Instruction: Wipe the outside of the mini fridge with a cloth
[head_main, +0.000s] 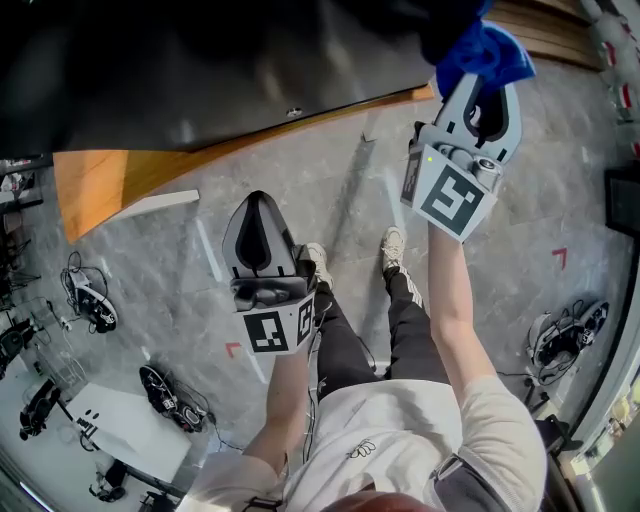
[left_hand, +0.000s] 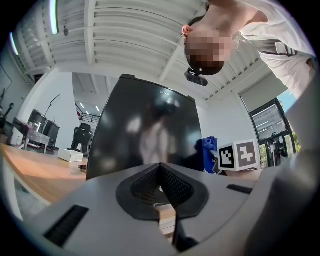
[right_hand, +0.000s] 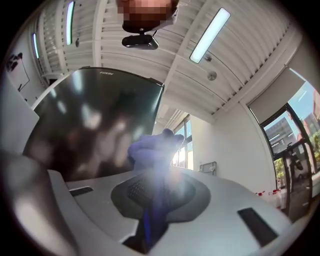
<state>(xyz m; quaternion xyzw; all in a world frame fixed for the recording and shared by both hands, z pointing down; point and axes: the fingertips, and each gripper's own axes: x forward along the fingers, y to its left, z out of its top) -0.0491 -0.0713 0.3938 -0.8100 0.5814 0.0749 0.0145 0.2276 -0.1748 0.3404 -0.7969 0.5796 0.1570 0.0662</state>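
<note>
The black mini fridge (head_main: 200, 70) stands on a wooden platform (head_main: 110, 180), close to the platform's front edge, with grey stone floor (head_main: 330, 190) below. Its glossy front fills the middle of the left gripper view, and a small white box (left_hand: 70, 156) sits on the platform's top, off to the fridge's left.

The right gripper (head_main: 483, 95) is raised to the fridge's right front corner. Its 2 jaws are clamped on a blue cloth (head_main: 485, 50), which bunches out past the tips and lies against the dark surface at that corner. In the right gripper view the cloth (right_hand: 155, 150) rises as a crumpled wad from between the jaws, in front of the door's right edge. Whether it presses firmly there cannot be told.

The left gripper (head_main: 259, 215) hangs lower, over the floor in front of the platform's edge and apart from the fridge. Its jaws are closed together with nothing between them, and they point at the door.

The person's 2 shoes (head_main: 393, 245) stand on the floor, just short of the platform's front edge.
</note>
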